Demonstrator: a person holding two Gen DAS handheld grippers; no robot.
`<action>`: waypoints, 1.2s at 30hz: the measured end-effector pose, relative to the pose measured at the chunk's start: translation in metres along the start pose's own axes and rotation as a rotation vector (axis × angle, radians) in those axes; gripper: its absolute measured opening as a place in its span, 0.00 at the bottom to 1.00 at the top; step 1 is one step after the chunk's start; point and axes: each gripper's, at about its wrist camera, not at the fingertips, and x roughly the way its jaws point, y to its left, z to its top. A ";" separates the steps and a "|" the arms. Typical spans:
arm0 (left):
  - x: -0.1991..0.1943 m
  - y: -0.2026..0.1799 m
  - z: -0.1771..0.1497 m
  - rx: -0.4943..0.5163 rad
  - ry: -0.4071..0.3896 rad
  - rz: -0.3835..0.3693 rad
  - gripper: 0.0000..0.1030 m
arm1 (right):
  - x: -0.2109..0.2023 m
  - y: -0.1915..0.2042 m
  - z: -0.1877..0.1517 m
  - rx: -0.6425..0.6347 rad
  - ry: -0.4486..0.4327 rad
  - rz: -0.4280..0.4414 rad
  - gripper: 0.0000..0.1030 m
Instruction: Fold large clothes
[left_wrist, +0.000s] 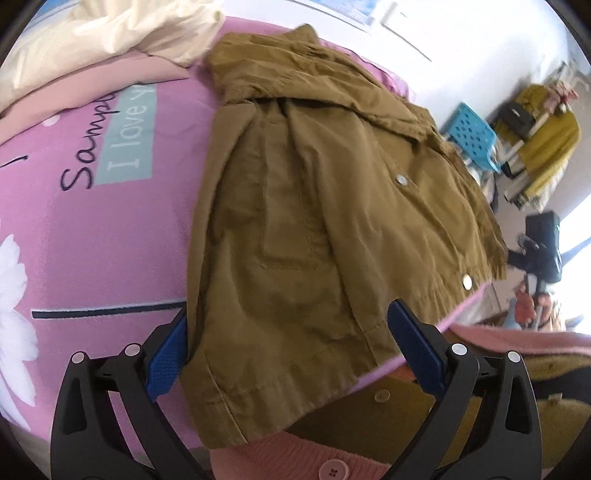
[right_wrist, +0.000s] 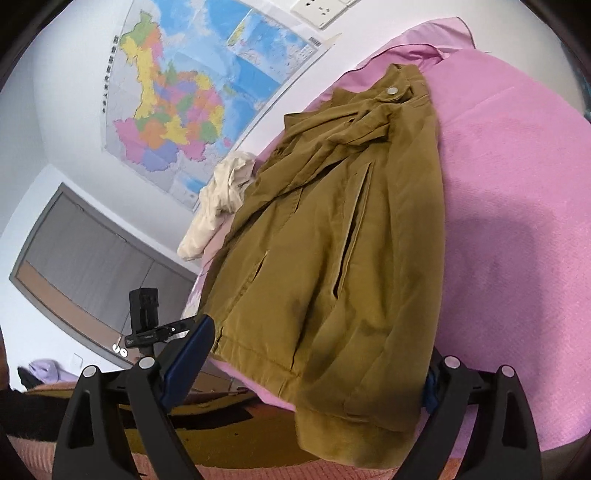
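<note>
An olive-brown jacket (left_wrist: 317, 206) with snap buttons lies partly folded on a pink bedsheet (left_wrist: 92, 236), its hem hanging over the near bed edge. My left gripper (left_wrist: 291, 339) is open, its blue pads on either side of the jacket's hem, not closed on it. In the right wrist view the same jacket (right_wrist: 332, 251) lies lengthwise on the bed (right_wrist: 517, 221), with a cuff drooping over the edge. My right gripper (right_wrist: 317, 354) is open around that lower end; the right finger is partly hidden behind the cloth.
A cream garment (left_wrist: 110, 37) is bunched at the far end of the bed, and also shows in the right wrist view (right_wrist: 218, 206). A pink knit with a button (left_wrist: 332, 469) is below the bed edge. A blue crate (left_wrist: 472, 136) and clutter stand by the wall. A map (right_wrist: 192, 92) hangs there.
</note>
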 end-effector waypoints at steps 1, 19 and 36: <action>0.000 0.000 0.000 -0.001 0.006 -0.040 0.95 | 0.002 0.003 -0.001 -0.018 0.007 -0.016 0.88; -0.001 -0.006 -0.004 -0.062 0.008 -0.029 0.57 | 0.024 0.016 -0.008 -0.100 0.038 -0.137 0.37; -0.083 -0.004 -0.005 -0.098 -0.152 -0.147 0.09 | -0.077 0.025 -0.006 -0.041 -0.195 0.110 0.27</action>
